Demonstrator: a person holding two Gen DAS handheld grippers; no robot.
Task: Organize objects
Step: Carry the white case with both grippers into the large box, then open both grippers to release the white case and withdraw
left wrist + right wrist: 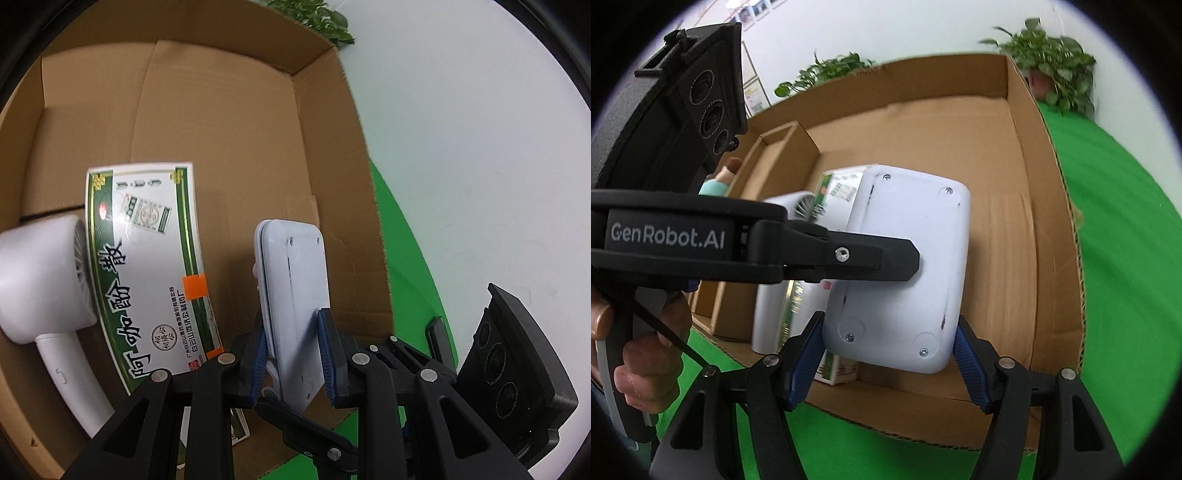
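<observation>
A white flat plastic device point(293, 295) with screws on its back is held over the open cardboard box point(229, 122). My left gripper point(295, 350) is shut on its thin edges. In the right wrist view my right gripper point(890, 354) holds the same device point(905, 273) across its wide lower end, its blue pads touching both sides. The left gripper's finger point(871, 258) crosses from the left. A green and white medicine box point(147, 266) and a white hair dryer point(40, 280) lie inside the cardboard box.
The cardboard box point(1049, 221) stands on a green cloth point(1126, 258). A smaller cardboard tray point(775, 158) sits at its left, with a small figure point(718, 181) beside it. Potted plants point(1052, 62) stand behind, by a white wall.
</observation>
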